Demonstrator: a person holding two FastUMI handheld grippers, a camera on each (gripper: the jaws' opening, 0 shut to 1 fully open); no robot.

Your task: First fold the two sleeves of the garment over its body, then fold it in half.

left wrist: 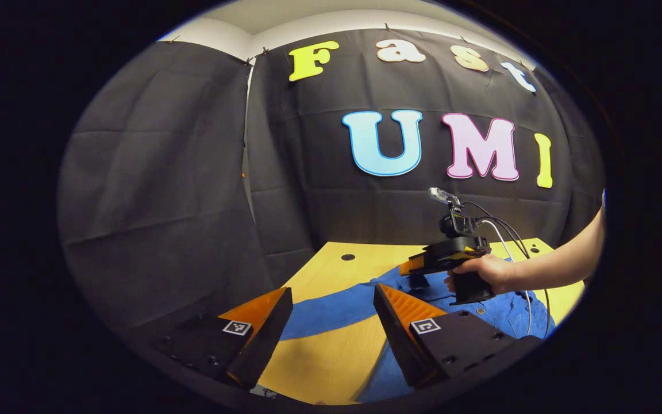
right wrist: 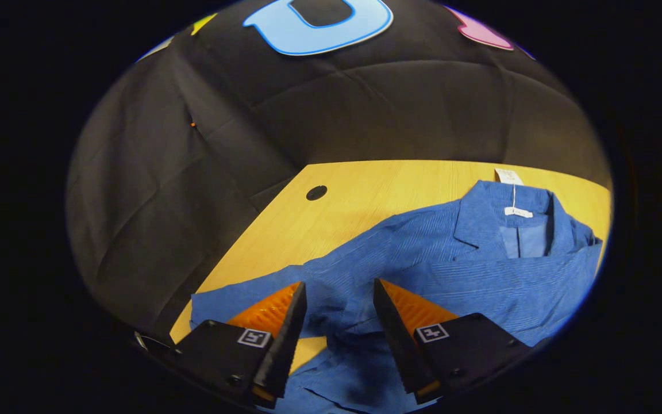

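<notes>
Surface: wooden table (right wrist: 365,195), light yellow-brown finish | Feature: round dark hole (right wrist: 316,192) observed near its far left corner | Backdrop: black cloth wall (left wrist: 181,172) hung behind table, creased | Above: white ceiling strip (left wrist: 308,17) was visible

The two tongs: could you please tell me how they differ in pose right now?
The left tongs hang over bare table beside a sleeve; the right tongs sit over the blue shirt, fabric between the fingers. The left look wider open than the right. Both are open and grip nothing.

The left gripper view looks level across the desk (left wrist: 331,264) toward the booth wall. The right gripper view tilts down, close over the shirt (right wrist: 434,259). Both share desk and shirt.
</notes>
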